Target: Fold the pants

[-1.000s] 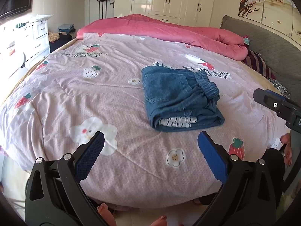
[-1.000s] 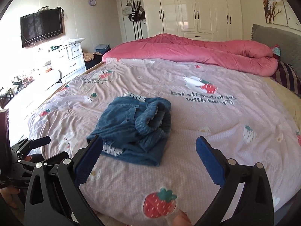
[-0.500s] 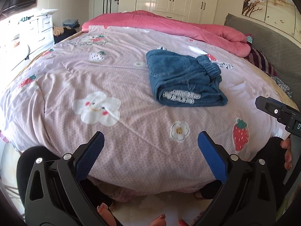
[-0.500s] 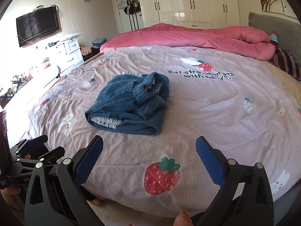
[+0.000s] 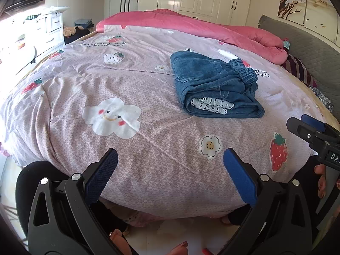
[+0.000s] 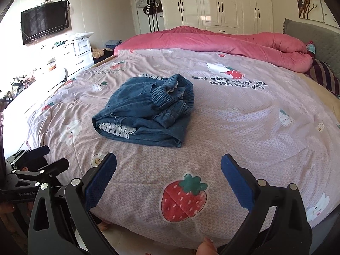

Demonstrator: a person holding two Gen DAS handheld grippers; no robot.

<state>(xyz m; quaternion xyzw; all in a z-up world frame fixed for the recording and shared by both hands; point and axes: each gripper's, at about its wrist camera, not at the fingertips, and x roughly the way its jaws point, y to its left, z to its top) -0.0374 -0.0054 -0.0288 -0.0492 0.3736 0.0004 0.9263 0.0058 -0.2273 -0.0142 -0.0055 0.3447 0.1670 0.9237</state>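
The blue denim pants point(image 5: 214, 87) lie folded in a compact bundle on the pink strawberry-print bedspread point(image 5: 119, 80), with a white lace hem showing at the near end. They also show in the right wrist view point(image 6: 148, 110). My left gripper point(image 5: 170, 170) is open and empty, held off the bed's near edge, well short of the pants. My right gripper point(image 6: 169, 176) is open and empty, also back over the bed's near edge. The right gripper shows at the right edge of the left wrist view point(image 5: 314, 136).
A rolled pink duvet point(image 6: 233, 40) lies along the far side of the bed. A grey headboard point(image 5: 301, 42) and striped pillow point(image 5: 299, 70) are at the right. White drawers point(image 6: 80, 51) and a wall TV point(image 6: 44, 22) stand at the left. White wardrobes point(image 6: 223, 2) line the back wall.
Both grippers have pulled back and lowered away from the pants toward the bed's near edge. The pants stay folded in place. Both grippers stay open.
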